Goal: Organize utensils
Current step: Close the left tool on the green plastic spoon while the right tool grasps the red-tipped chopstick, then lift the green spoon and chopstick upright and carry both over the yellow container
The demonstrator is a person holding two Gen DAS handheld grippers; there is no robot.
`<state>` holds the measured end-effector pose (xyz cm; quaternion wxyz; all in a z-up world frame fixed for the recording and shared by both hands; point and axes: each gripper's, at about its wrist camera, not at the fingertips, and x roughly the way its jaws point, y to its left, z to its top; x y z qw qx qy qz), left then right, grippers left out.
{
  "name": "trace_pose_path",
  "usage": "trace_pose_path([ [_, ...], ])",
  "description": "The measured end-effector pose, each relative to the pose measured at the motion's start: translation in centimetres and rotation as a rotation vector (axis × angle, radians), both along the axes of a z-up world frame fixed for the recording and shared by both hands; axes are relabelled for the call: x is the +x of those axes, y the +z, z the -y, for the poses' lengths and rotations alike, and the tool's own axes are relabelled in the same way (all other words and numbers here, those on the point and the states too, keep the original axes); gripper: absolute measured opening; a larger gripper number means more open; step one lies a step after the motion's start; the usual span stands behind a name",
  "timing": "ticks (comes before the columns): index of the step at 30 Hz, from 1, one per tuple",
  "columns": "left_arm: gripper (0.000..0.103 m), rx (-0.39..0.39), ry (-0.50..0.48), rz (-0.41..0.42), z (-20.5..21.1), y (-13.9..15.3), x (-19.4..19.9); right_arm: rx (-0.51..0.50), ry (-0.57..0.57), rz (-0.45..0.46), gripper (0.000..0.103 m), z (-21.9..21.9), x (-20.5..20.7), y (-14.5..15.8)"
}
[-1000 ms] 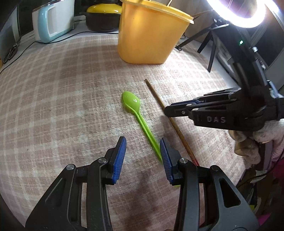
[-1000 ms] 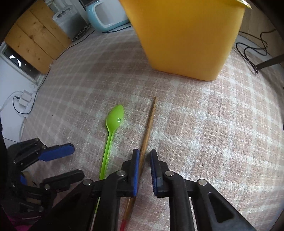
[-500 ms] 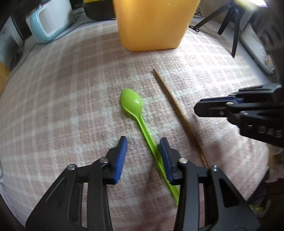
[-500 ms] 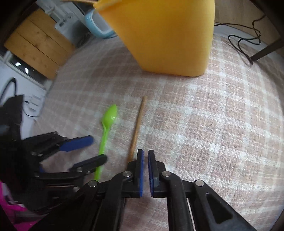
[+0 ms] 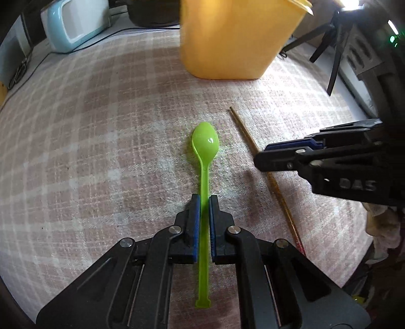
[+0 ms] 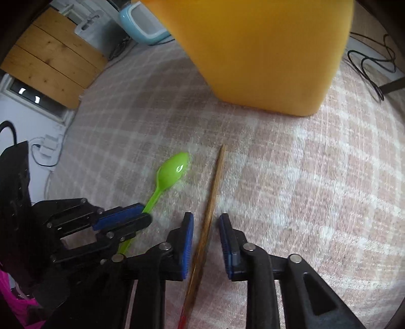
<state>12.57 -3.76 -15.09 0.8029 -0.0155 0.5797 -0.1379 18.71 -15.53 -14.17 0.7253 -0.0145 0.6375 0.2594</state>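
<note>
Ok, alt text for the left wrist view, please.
The left gripper is closed on the handle of a green plastic spoon lying on a plaid cloth. A wooden chopstick lies to its right by the right gripper, a yellow bin beyond.

A home kitchen: a checked tablecloth (image 5: pixel 101 157), a pale-blue toaster (image 5: pixel 76 22) (cord trailing), a dark pot (image 5: pixel 152 12), wooden cabinet (image 6: pixel 55 55).

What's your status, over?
Left claw shut on green spoon. Right claw open, straddling chopstick. Yellow bin ahead, path unobstructed.
</note>
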Motion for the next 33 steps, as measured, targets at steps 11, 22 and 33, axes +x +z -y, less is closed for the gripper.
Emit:
trace_pose_path([
  [11, 0.004, -0.151, 0.051, 0.08, -5.4, 3.9, -1.3, -0.04, -0.054, 0.04, 0.003, -0.7, -1.5, 0.8],
  [22, 0.004, -0.193, 0.101, 0.238, -6.2, 7.9, -2.0, 0.169, -0.187, 0.18, 0.003, 5.0, -5.0, 5.4],
  [33, 0.004, -0.249, 0.117, 0.412, -7.4, 13.7, 0.0, 0.261, -0.29, 0.443, 0.002, 8.1, -6.4, 12.7],
])
